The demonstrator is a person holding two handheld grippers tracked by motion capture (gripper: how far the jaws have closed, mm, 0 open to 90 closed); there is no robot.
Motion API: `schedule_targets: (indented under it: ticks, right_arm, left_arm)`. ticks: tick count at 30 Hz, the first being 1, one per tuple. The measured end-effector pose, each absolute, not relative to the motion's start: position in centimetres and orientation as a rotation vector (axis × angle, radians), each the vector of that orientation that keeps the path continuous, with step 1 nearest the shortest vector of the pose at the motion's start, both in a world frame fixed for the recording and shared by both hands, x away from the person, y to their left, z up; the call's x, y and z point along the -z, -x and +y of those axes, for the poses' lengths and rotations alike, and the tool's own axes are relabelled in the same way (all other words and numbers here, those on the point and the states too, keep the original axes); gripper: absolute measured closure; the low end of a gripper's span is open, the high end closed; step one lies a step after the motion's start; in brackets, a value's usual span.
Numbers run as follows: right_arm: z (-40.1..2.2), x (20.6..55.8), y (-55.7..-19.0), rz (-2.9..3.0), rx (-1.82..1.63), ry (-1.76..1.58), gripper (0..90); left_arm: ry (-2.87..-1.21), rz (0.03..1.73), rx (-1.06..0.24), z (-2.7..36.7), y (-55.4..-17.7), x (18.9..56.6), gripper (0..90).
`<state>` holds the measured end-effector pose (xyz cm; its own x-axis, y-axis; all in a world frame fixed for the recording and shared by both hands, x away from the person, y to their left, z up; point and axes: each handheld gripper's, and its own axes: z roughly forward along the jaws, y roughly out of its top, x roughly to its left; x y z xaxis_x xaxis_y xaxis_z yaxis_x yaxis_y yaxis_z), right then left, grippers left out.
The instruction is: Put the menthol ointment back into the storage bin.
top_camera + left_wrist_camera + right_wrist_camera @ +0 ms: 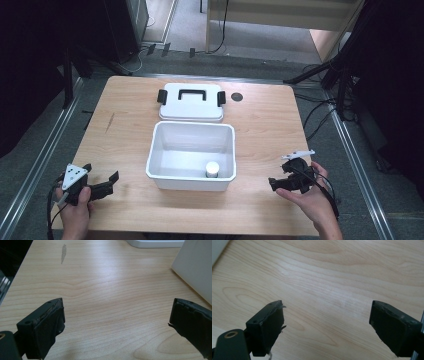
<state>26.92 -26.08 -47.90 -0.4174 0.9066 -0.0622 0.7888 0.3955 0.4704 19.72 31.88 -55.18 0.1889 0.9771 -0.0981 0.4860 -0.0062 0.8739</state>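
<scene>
Two claws, the left claw [102, 184] and the right claw [276, 184], rest spread and empty on the wooden surface [125, 130] either side of an open white box [165, 145] holding a small white jar [212, 169], its lid [191, 102] lying just behind, apparently awaiting closure.

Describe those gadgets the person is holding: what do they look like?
Both are black handheld tools with two blocky black fingers whose pads look frayed. The left gripper has a grey triangular plate with dots; the right gripper a pale plate. Black cables trail from each.
</scene>
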Motion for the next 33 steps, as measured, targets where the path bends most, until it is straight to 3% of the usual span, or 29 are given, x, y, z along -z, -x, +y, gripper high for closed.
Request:
schedule_targets:
  ticks: [17, 33]
  right_arm:
    - [-31.4, 52.6, -23.0, 2.079, -0.813, -1.508, 14.9]
    - [-33.5, 54.1, -21.7, 1.963, -0.927, -1.486, 16.4]
  left_arm:
    - [-1.621, 1.419, -0.737, 31.8, -19.7, 55.2, 0.6]
    - [-1.624, 1.421, -0.735, 31.8, -19.7, 55.2, 0.6]
